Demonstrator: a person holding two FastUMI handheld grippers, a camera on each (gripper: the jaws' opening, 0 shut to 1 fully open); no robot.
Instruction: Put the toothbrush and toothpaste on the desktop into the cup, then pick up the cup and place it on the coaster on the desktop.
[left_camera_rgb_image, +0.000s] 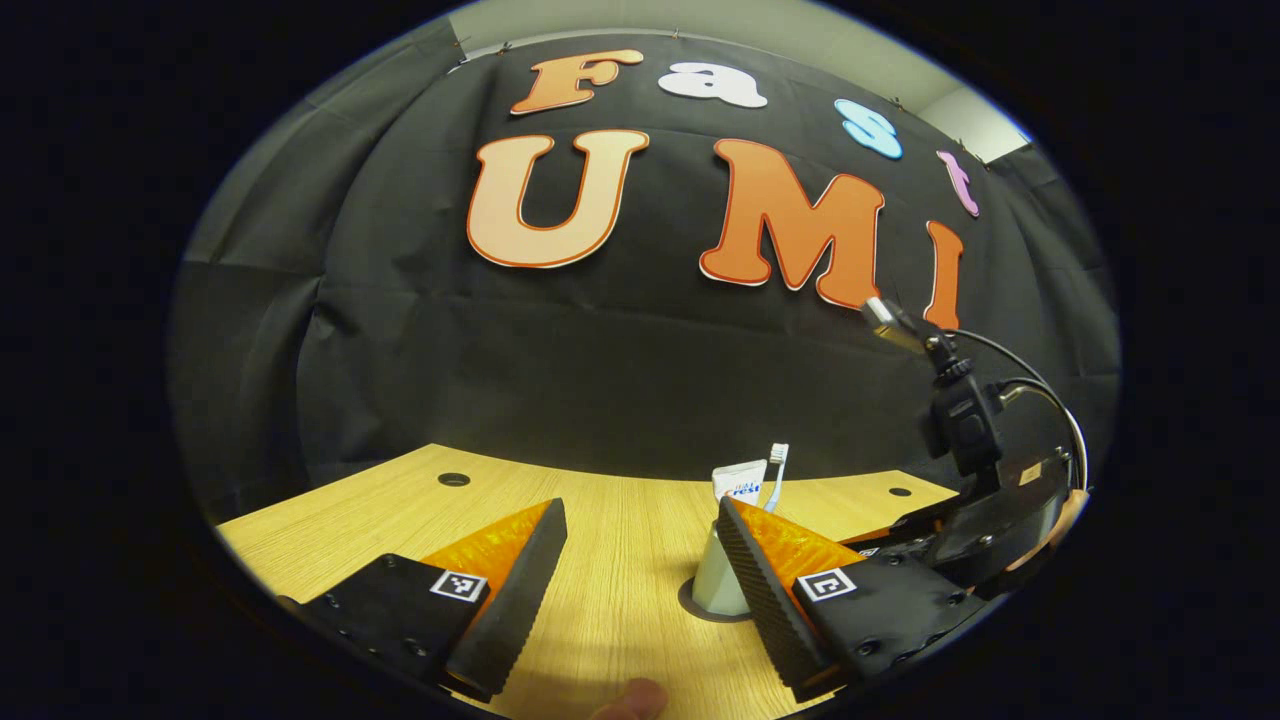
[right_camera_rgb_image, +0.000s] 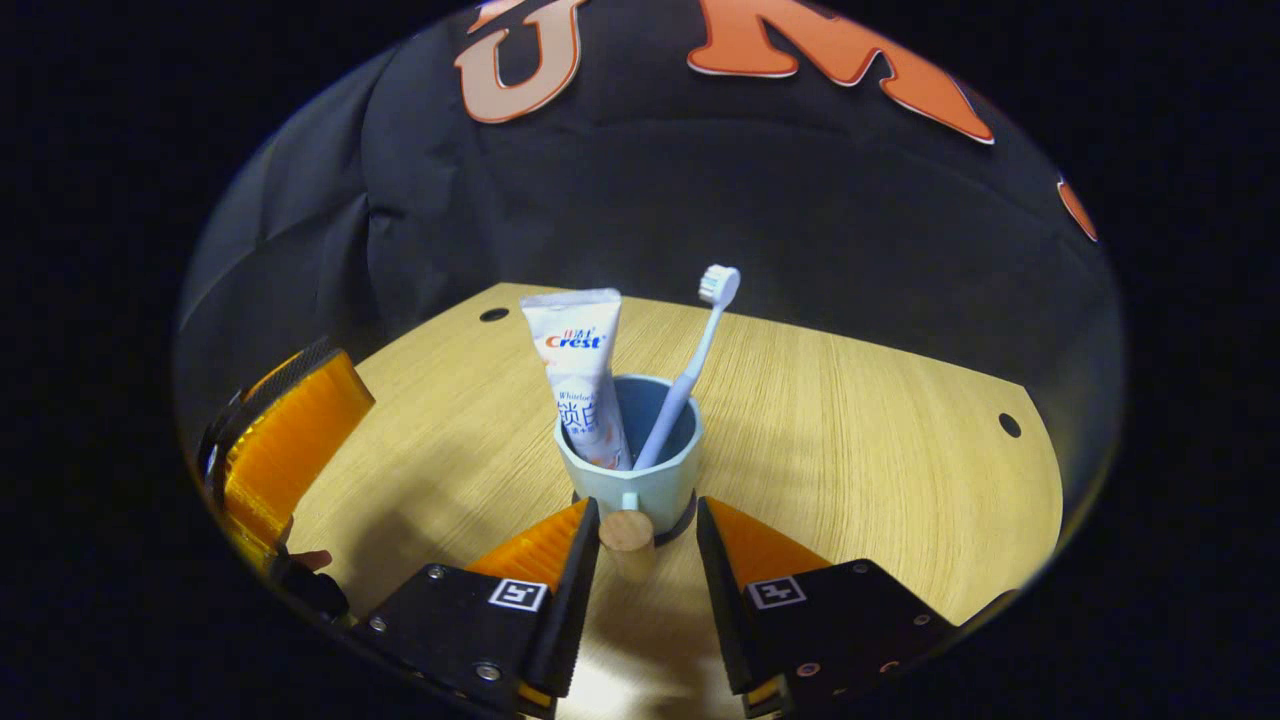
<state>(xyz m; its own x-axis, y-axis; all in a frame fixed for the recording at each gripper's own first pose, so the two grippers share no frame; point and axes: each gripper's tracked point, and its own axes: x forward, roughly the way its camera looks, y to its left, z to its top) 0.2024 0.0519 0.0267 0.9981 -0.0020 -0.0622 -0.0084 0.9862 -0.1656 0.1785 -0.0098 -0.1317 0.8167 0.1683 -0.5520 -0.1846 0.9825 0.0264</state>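
Cup (right_camera_rgb_image: 628, 470), frame centre, on coaster (right_camera_rgb_image: 684, 522) with toothbrush (right_camera_rgb_image: 692, 365) and toothpaste (right_camera_rgb_image: 583, 375); we read right hand-held gripper (right_camera_rgb_image: 647, 545) open, straddling handle (right_camera_rgb_image: 627, 543) untouched—releasing; left hand-held gripper (left_camera_rgb_image: 640, 570) wide, empty.

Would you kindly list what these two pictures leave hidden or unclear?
- Coaster: right gripper view, mostly under the cup.
- Cup: left gripper view, half behind that gripper's finger.
- Toothpaste and toothbrush: lower ends hidden inside the cup.
- Cup handle: whether either finger touches it, unclear.
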